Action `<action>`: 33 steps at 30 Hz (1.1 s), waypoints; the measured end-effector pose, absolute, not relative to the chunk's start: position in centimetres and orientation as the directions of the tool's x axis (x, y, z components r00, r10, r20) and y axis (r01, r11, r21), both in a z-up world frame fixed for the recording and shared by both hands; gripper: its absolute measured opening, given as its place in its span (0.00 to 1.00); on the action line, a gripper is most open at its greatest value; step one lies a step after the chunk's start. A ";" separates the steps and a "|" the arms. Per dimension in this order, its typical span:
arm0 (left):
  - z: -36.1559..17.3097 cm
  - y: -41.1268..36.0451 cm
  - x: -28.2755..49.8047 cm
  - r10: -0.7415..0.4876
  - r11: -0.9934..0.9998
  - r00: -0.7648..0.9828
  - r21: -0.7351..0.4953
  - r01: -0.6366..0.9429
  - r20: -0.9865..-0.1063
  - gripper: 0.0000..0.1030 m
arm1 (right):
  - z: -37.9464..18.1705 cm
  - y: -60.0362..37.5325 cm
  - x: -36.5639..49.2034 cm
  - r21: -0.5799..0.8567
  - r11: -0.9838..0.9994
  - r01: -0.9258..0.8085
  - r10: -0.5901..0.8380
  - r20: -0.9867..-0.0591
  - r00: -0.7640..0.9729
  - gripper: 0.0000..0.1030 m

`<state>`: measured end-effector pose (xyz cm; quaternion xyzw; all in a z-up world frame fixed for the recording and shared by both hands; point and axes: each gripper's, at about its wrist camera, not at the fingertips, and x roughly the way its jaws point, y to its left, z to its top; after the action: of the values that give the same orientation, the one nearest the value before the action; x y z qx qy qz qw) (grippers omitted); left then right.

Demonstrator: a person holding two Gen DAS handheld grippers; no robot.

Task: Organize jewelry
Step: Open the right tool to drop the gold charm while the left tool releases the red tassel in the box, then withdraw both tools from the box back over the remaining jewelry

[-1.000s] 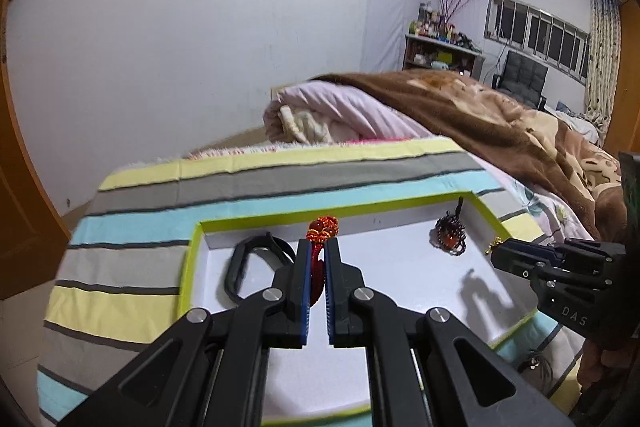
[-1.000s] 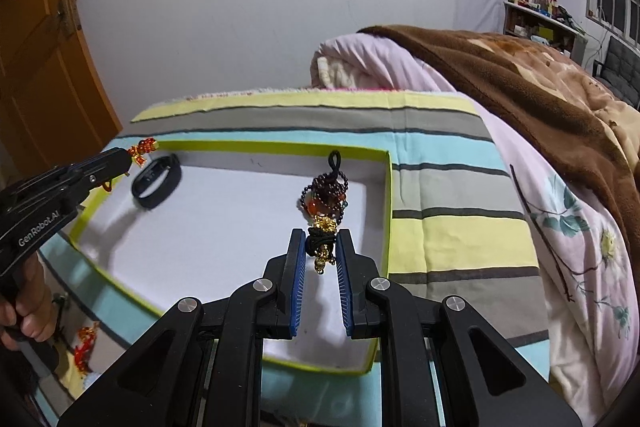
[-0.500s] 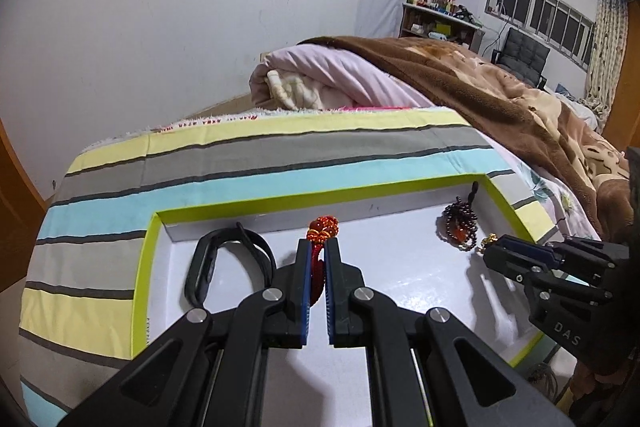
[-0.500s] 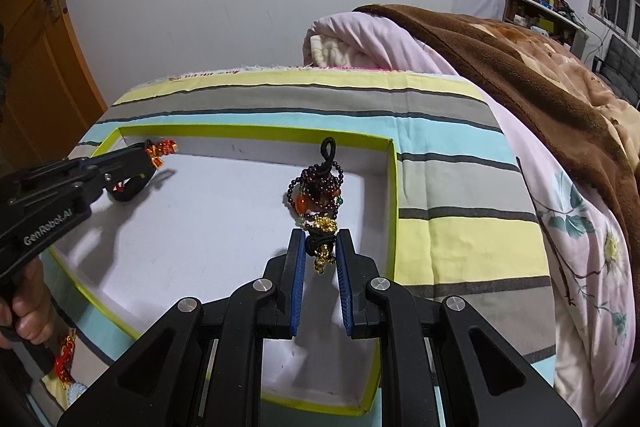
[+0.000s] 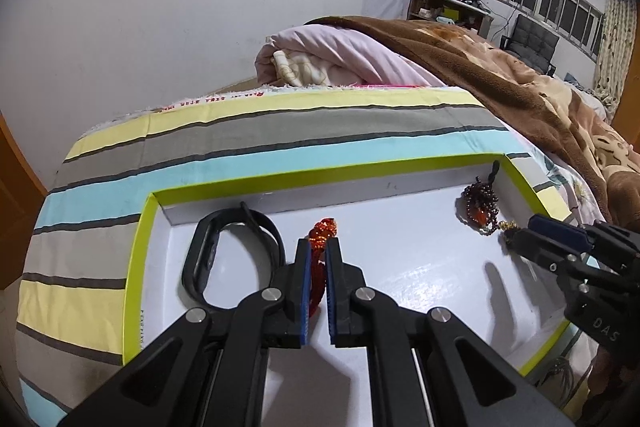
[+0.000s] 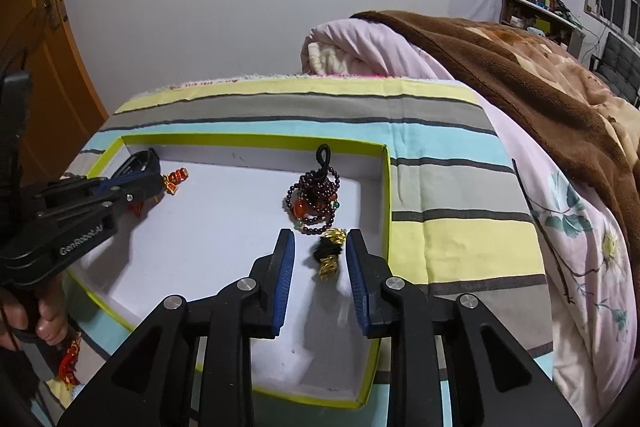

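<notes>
Item 1: my left gripper (image 5: 317, 253). Its blue-padded jaws are clamped on the red beaded ornament (image 5: 322, 233), whose beaded knot sticks out past the tips while its red cord runs back between the pads. From the right wrist view the same ornament pokes out of the tips, low over the tray's far left corner.

Item 2: my right gripper (image 6: 320, 241). Its jaws are opening and stand apart on either side of the gold-and-black tail of the dark bead bracelet (image 6: 314, 197); neither pad touches it.

Item 3: dark bead bracelet. Garnet-coloured beads with 1 orange stone and a black cord loop at the far end. It lies on the tray floor near the right wall, tail pointing toward me.

Item 4: black wristband (image 5: 228, 259). It lies on the tray floor in the far left corner, just beside my left gripper's left finger.

Item 5: tray (image 5: 138, 267). Shallow, white floor, lime-green rim, resting on the striped cloth (image 5: 280, 131).

Item 6: red tassel charm (image 6: 70, 367). It lies outside the tray on the cloth, below my hand (image 6: 44, 315) on the left gripper's handle.

Item 7: brown blanket (image 6: 520, 75), heaped behind and right of the cloth over a pink quilt (image 6: 360, 47).
</notes>
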<state>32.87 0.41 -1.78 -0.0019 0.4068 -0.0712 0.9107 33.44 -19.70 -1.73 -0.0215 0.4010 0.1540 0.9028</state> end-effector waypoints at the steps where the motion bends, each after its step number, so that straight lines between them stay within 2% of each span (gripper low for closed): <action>1: -1.8 0.5 32.7 -0.135 0.990 0.659 -0.068 0.126 -0.740 0.07 | -1.6 -19.7 33.3 0.085 0.951 -0.298 0.263 -0.728 0.634 0.26; 14: 1.7 1.2 28.5 -0.146 0.989 0.713 -0.083 0.124 -0.686 0.07 | 1.6 -20.2 28.1 0.099 0.934 -0.342 0.318 -0.667 0.674 0.27; 33: 3.6 1.5 15.9 -0.120 0.991 0.781 -0.117 0.061 -0.613 0.07 | 3.6 -21.8 16.7 0.128 0.919 -0.374 0.372 -0.595 0.712 0.27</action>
<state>15.92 1.54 3.64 -0.0452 0.3277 -0.0481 0.9425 16.74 -21.77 3.63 -0.0010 0.3214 0.2016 0.9252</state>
